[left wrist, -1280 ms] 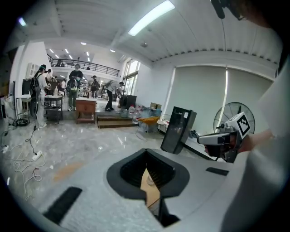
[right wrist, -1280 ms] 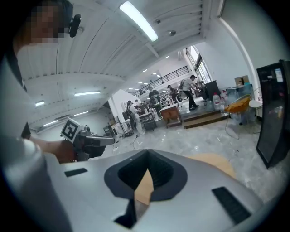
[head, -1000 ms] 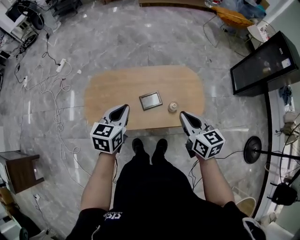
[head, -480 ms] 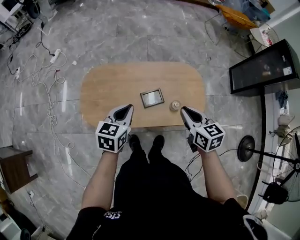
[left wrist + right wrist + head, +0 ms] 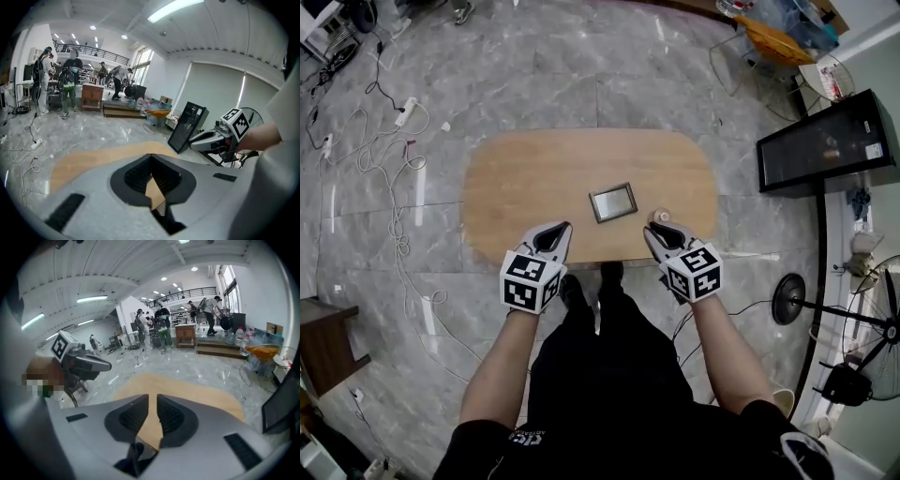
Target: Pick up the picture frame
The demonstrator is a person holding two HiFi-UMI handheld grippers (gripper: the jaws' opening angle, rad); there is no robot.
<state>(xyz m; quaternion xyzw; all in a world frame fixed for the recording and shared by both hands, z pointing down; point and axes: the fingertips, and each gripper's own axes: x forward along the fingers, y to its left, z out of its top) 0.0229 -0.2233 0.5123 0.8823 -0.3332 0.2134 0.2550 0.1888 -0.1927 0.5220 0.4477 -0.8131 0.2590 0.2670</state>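
Note:
The picture frame, small, grey and dark-rimmed, lies flat in the middle of the oval wooden table. My left gripper is over the table's near edge, left of and nearer than the frame, with its jaws shut and empty. Over the near edge to the frame's right, my right gripper has just been opening. A narrow gap shows between its jaws, with nothing in it. The frame is hidden in both gripper views.
A small round tan object sits on the table just beyond the right gripper. A black screen stands at the right, and a round stand base is on the floor. Cables and a power strip trail at the left.
Both grippers have come forward and down over the table's near edge. The right one has shifted left toward the round object, and its jaws have parted. The frame has not moved.

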